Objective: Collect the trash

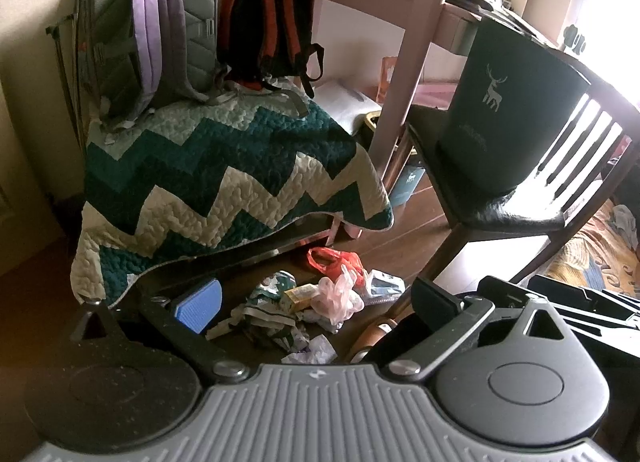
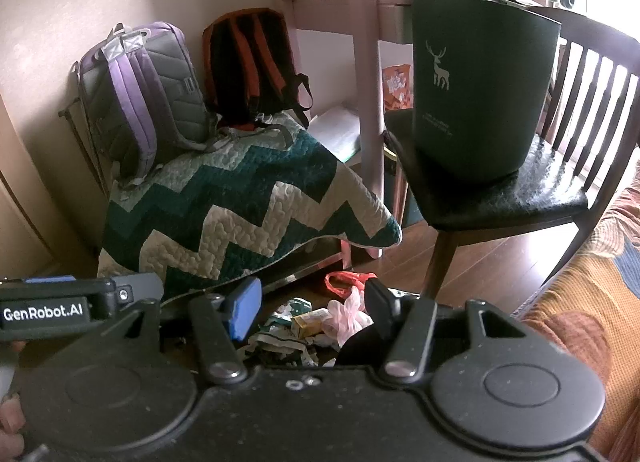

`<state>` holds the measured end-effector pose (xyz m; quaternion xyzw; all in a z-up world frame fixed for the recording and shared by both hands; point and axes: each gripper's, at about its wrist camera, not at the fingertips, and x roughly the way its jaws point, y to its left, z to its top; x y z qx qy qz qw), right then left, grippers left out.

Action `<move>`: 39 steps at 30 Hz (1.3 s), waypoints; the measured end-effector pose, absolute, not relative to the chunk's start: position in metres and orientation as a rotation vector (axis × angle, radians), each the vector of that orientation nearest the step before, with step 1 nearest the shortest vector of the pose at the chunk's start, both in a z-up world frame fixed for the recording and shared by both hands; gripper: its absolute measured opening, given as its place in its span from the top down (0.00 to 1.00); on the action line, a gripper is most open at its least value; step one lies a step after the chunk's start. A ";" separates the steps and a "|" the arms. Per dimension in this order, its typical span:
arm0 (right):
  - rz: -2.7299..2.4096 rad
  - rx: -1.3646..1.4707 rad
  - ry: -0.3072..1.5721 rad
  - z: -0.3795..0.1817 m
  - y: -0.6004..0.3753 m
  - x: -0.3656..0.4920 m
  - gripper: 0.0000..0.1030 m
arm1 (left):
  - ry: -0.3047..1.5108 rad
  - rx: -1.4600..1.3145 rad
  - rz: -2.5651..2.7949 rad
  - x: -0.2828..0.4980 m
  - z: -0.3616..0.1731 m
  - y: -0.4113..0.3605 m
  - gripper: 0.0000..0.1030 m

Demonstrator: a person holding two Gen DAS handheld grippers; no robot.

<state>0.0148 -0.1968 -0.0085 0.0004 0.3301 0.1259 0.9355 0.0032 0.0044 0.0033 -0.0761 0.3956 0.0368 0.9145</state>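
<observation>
Your left gripper point(image 1: 316, 308) hangs above the floor with its jaws spread wide and nothing between them; the blue pad point(image 1: 199, 304) of one finger shows clearly. Your right gripper point(image 2: 310, 312) is just as wide apart and also empty, touching nothing.

Take the dark wooden chair point(image 2: 520, 198) as your landmark. A dark green bin point(image 2: 480, 86) with a white deer printed on it stands upright on the chair's seat; you cannot see inside it from either camera. Left of the chair, a chevron quilt point(image 1: 224, 186) drapes over low furniture, with a purple-and-grey backpack point(image 1: 152, 30) and an orange-and-black backpack point(image 1: 266, 22) on it.

The trash pile point(image 1: 308, 306) lies on the wooden floor beside the chair's front leg, below the quilt's edge: a red plastic bag point(image 1: 334, 260), a pink plastic bag point(image 1: 340, 296), a small yellow carton point(image 1: 301, 296) and crumpled wrappers point(image 1: 268, 310).
</observation>
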 end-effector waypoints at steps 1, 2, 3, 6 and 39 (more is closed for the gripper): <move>0.258 0.001 0.678 -0.009 -0.197 0.015 0.45 | 0.810 -0.173 0.069 0.003 0.002 0.005 0.01; 0.258 0.001 0.680 -0.010 -0.197 0.016 0.45 | 0.794 -0.216 0.050 0.003 0.000 0.005 0.01; 0.258 0.000 0.683 -0.010 -0.197 0.016 0.45 | 0.795 -0.223 0.048 0.004 -0.001 0.005 0.01; 0.259 -0.004 0.692 -0.011 -0.196 0.021 0.45 | 0.801 -0.227 0.047 0.007 -0.004 0.006 0.01; 0.345 -0.103 0.996 -0.152 -0.146 0.279 0.45 | 1.013 -0.331 0.240 0.177 -0.194 0.111 0.01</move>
